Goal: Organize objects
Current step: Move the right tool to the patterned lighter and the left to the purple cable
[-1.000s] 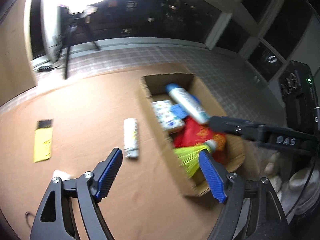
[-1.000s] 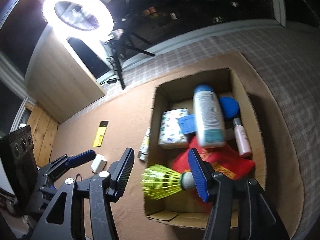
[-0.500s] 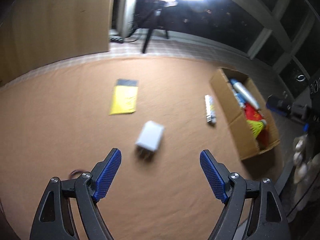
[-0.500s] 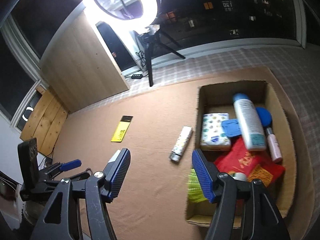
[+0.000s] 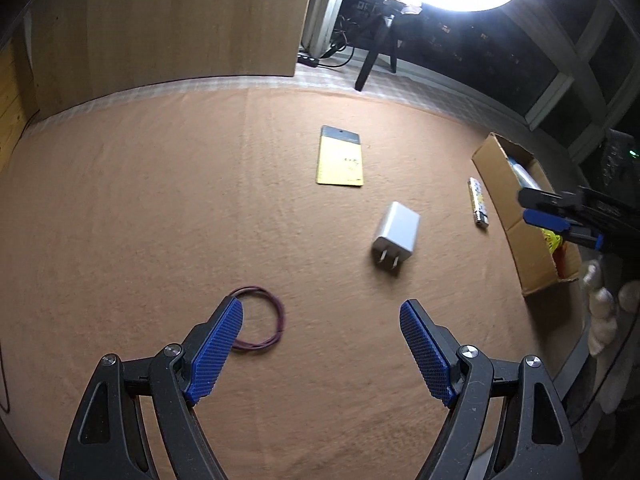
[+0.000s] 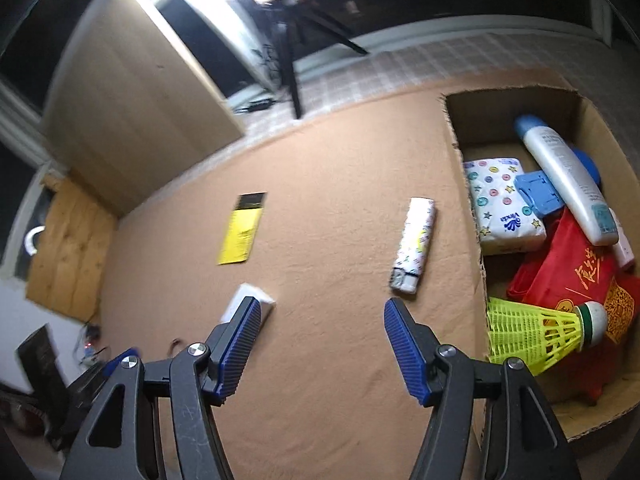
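Note:
My left gripper (image 5: 320, 312) hangs open over the tan mat with nothing between its fingers. A purple rubber band (image 5: 276, 320) lies beside its left fingertip. Beyond are a white charger (image 5: 396, 232), a yellow packet (image 5: 340, 156) and a patterned tube (image 5: 478, 202). My right gripper (image 6: 322, 308) is open and empty too, just left of the cardboard box (image 6: 468, 200). In the box lie a yellow shuttlecock (image 6: 540, 332), a red bag (image 6: 572, 272), a tissue pack (image 6: 504, 204) and a white bottle (image 6: 568, 180). The tube (image 6: 414, 250) lies ahead of the right fingertip; the charger (image 6: 256, 294) is partly hidden behind the left finger.
A ring light on a tripod (image 5: 376, 56) and a wooden panel (image 5: 168, 20) stand beyond the mat's far edge. The right gripper (image 5: 560, 226) shows over the box (image 5: 520, 208) at the right of the left wrist view. A gloved hand (image 5: 604, 312) is at the right.
The left gripper swung left from the box to over the charger and rubber band. The right gripper shifted left off the box; the shuttlecock once between its fingers now lies in the box.

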Demonstrator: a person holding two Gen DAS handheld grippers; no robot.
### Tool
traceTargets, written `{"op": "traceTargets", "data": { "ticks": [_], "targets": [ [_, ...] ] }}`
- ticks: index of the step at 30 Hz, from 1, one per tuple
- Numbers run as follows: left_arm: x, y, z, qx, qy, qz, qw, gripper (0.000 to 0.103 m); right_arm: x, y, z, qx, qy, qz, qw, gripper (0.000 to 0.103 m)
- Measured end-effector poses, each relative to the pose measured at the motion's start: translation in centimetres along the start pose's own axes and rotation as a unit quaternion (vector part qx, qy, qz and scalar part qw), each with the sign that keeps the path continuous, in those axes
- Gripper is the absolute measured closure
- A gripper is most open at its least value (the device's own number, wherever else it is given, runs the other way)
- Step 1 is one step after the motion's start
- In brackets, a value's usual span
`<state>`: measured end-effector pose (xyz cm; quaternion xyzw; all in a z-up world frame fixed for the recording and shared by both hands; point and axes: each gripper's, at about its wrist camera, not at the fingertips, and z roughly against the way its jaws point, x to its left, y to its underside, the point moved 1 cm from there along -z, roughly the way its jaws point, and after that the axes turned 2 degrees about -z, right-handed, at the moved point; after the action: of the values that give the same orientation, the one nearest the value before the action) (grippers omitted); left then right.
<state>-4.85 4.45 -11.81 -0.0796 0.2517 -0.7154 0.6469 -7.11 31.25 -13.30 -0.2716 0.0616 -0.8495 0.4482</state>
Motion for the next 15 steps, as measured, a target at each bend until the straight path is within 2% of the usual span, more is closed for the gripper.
{"op": "traceTargets", "data": {
  "ticks": [6,13,15],
  "targets": [
    [2.0,0.4,0.5,-0.005,0.009,-0.004,0.9999,0.019,-0.4,-1.7,-3.1,0.013,0.079,-0.029,0.996,0.047],
    [4.6,0.6,0.7,-0.008,0.023,-0.009,0.9997,0.019,-0.2,-2.8,-5.4,0.023,0.130,-0.049,0.990,0.052],
    [5.1,0.8,0.7,-0.005,0.023,-0.011,0.9997,0.019,-0.1,-3.2,-6.1,0.026,0.156,-0.047,0.986,0.052]
  ]
}}
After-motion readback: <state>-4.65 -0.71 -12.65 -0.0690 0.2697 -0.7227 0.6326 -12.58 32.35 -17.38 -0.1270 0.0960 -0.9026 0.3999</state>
